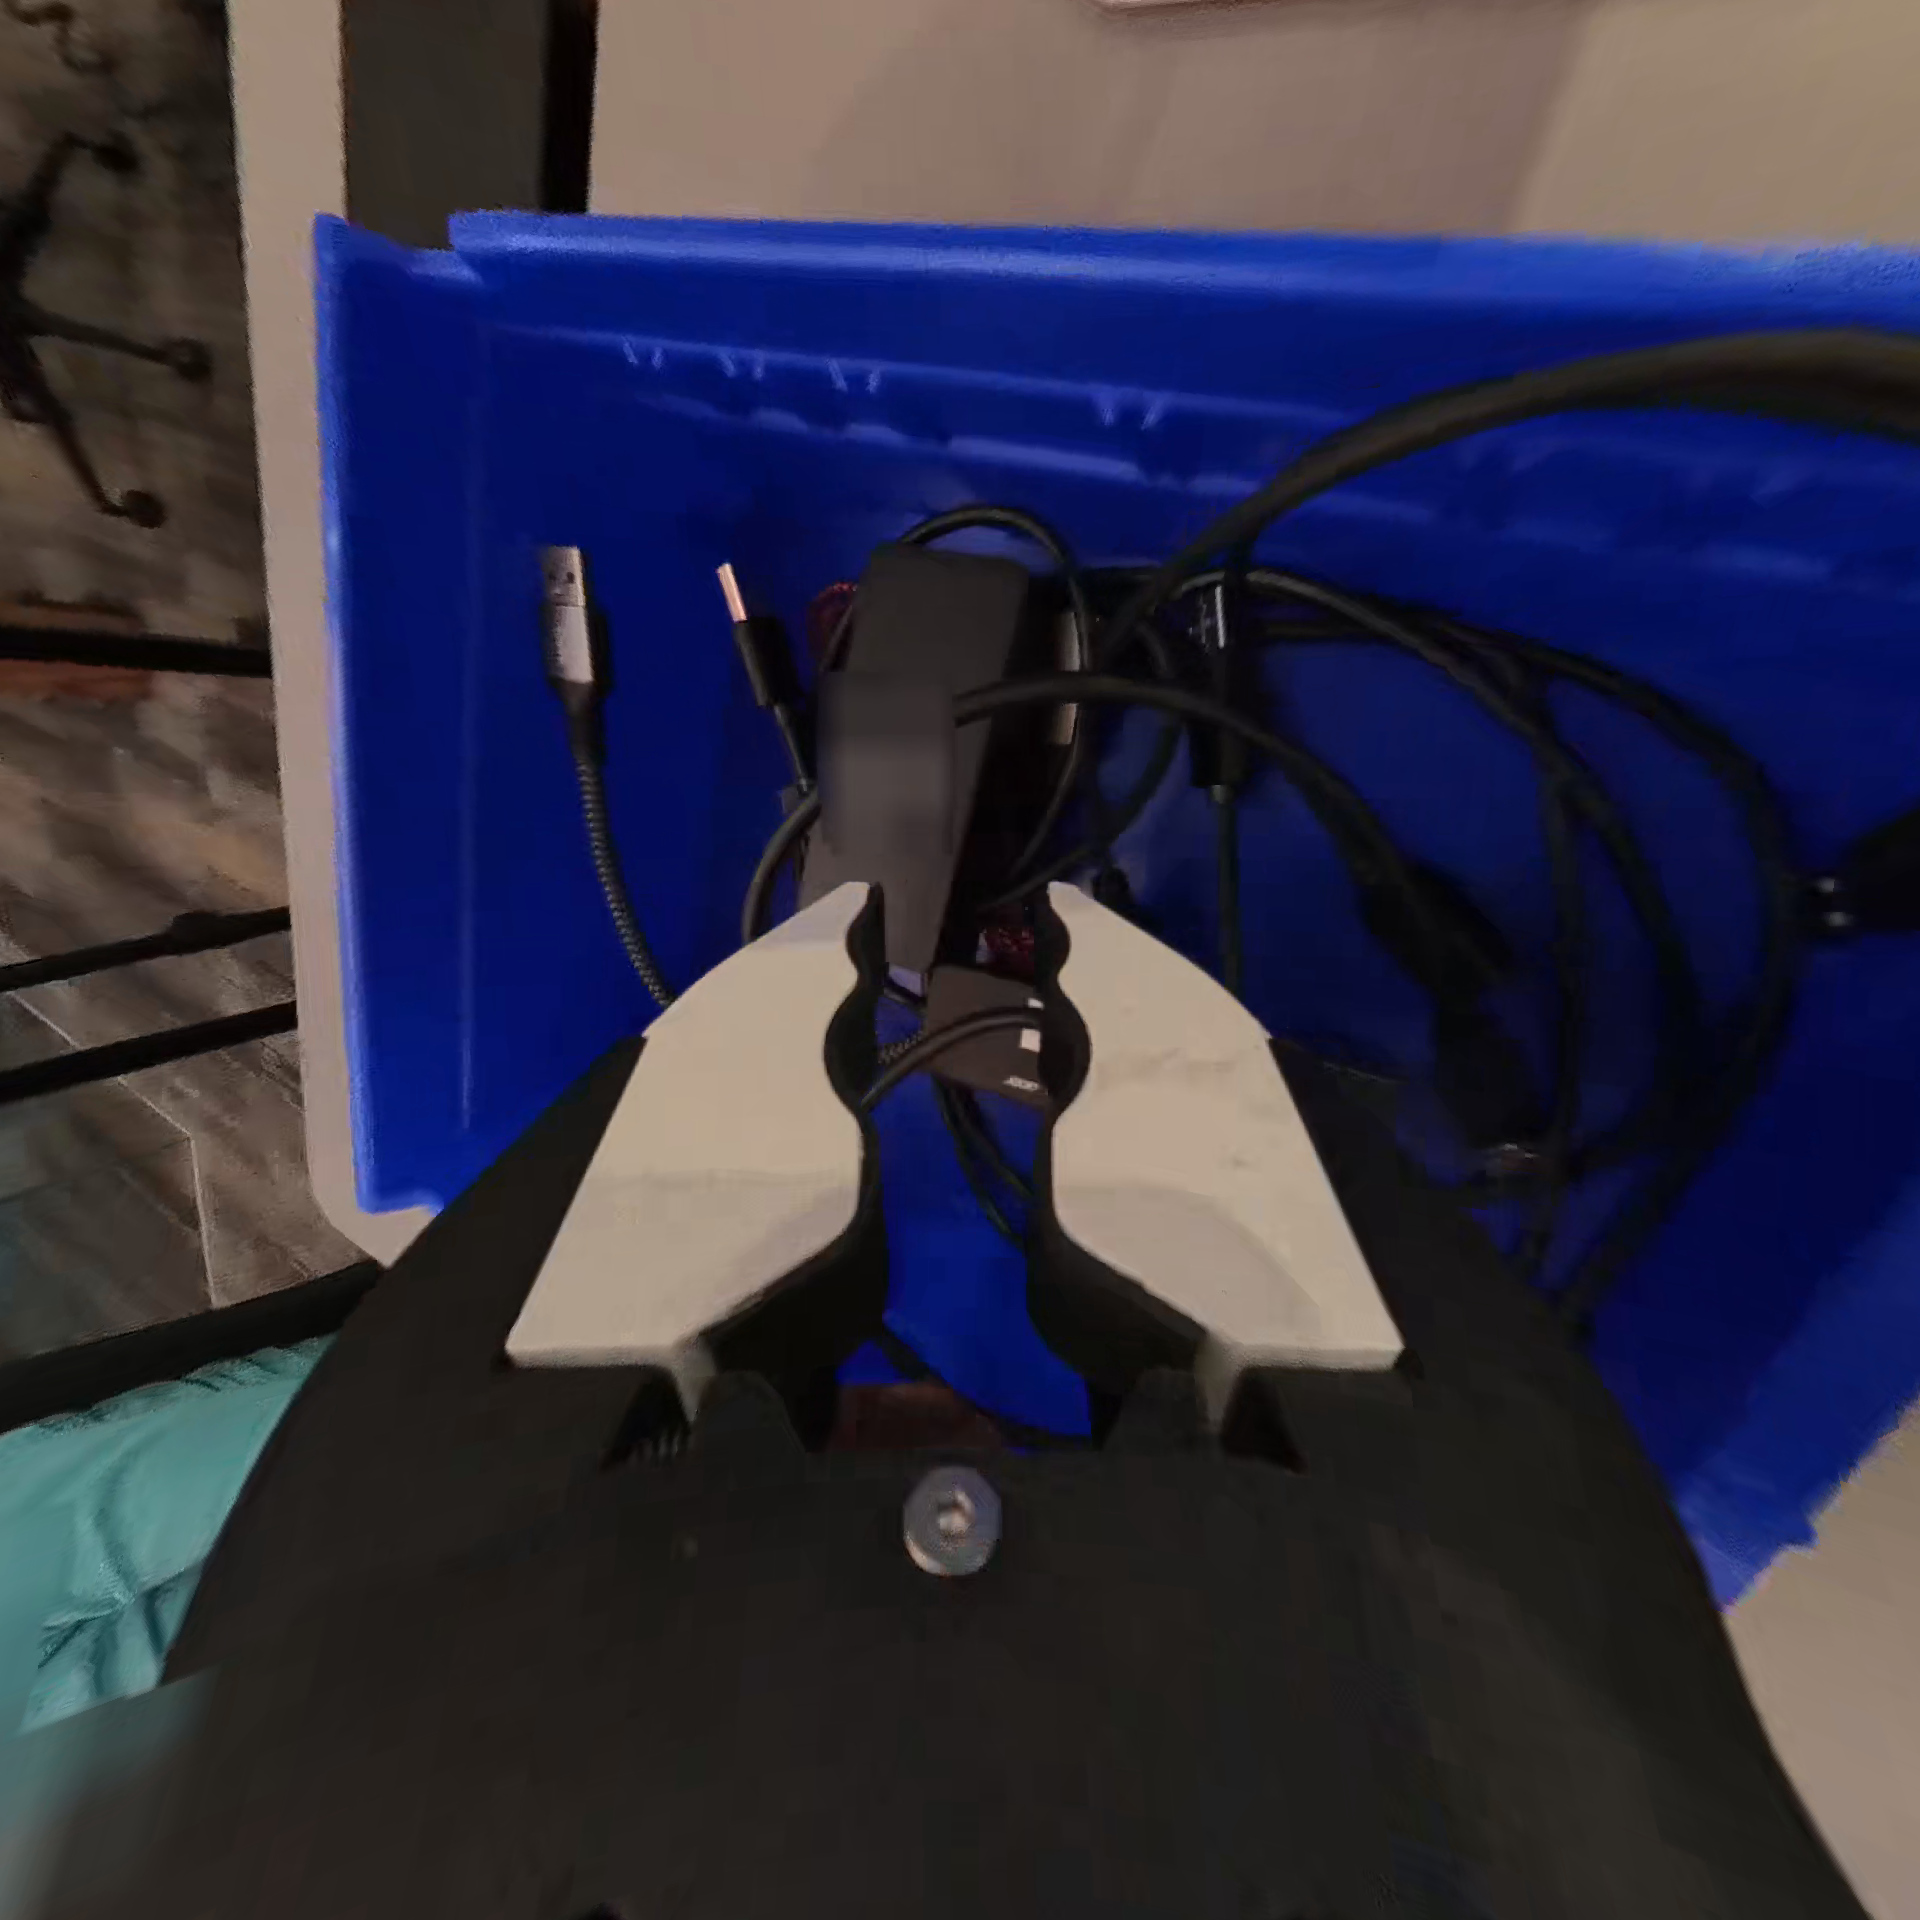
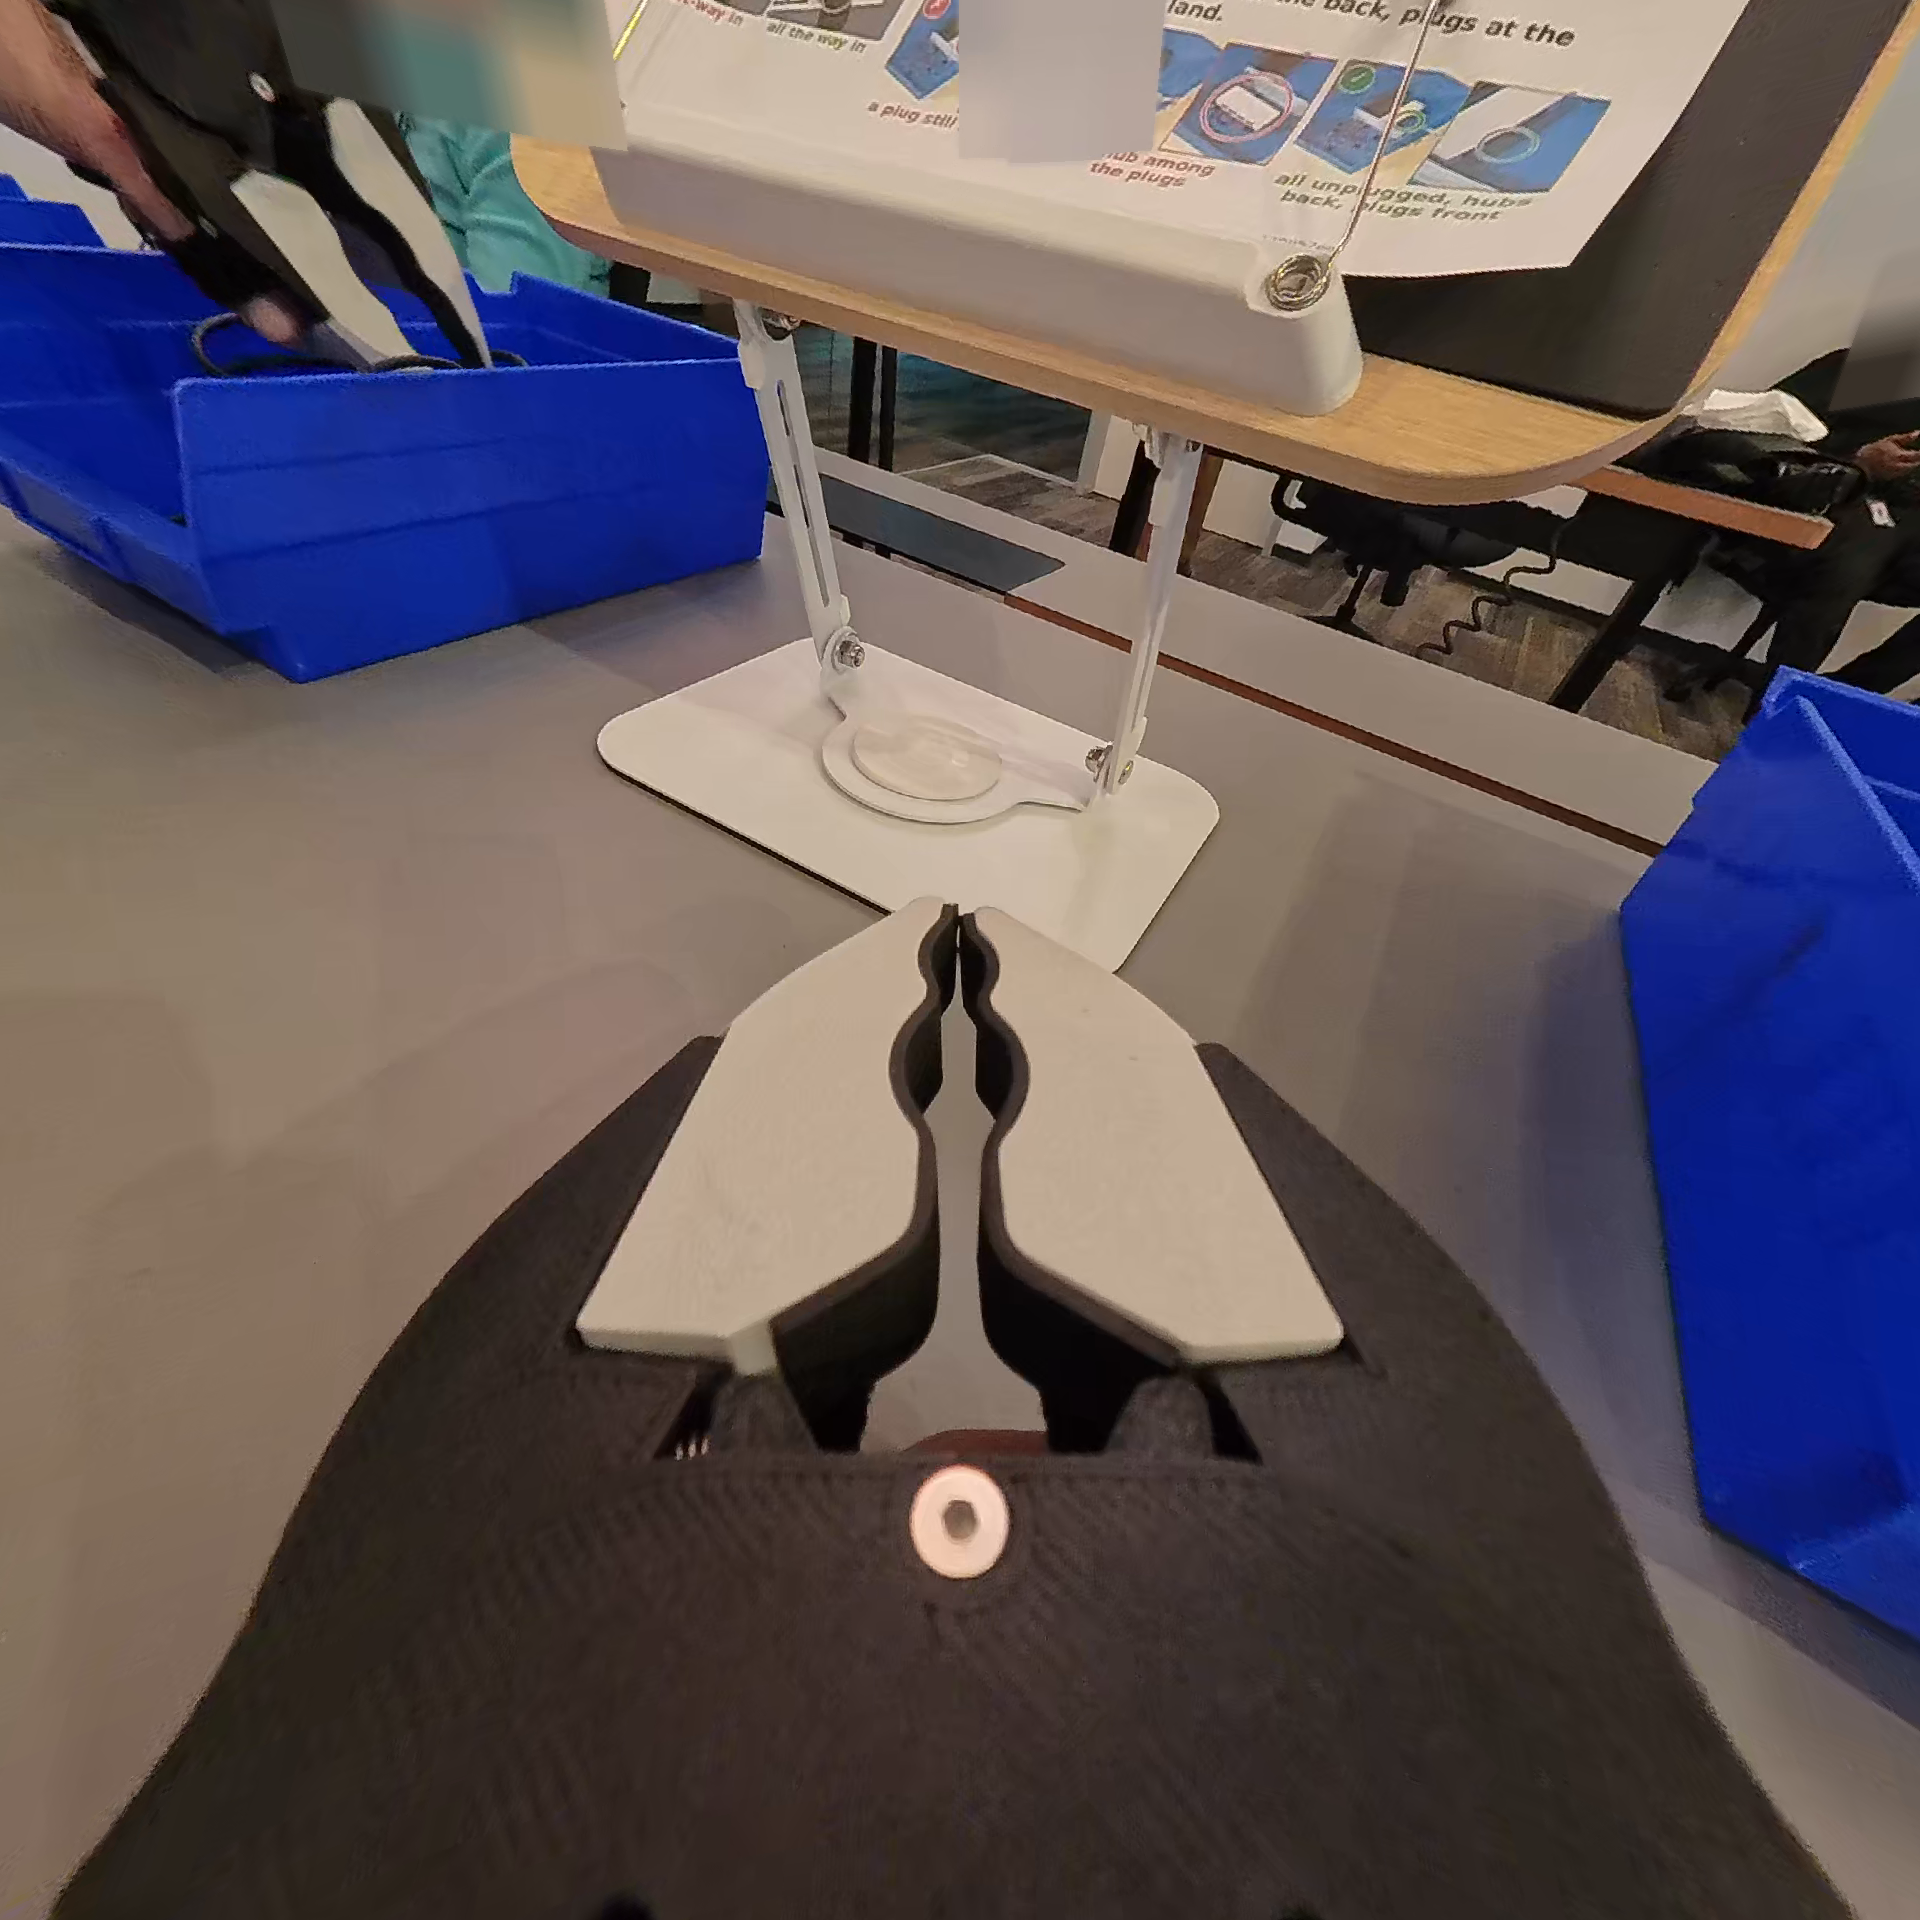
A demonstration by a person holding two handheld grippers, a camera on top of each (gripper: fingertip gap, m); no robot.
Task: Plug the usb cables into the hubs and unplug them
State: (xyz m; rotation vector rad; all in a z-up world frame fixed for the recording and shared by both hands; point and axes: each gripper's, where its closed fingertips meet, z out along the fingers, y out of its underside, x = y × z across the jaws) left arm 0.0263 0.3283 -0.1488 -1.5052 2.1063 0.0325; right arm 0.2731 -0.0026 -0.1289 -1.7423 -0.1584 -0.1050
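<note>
Left gripper, jaws narrow, straddles the dark hub at twelve o'clock in my blue bin; whether both pads press I can't tell. Right gripper idles closed, empty. Next, I'd say: secure the hub, then fetch the plug at eleven.

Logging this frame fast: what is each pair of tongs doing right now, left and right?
Left tongs: jaws apart around a dark hub in the blue bin; a firm grip cannot be told.
Right tongs: closed, holding nothing, over the grey table.
</note>
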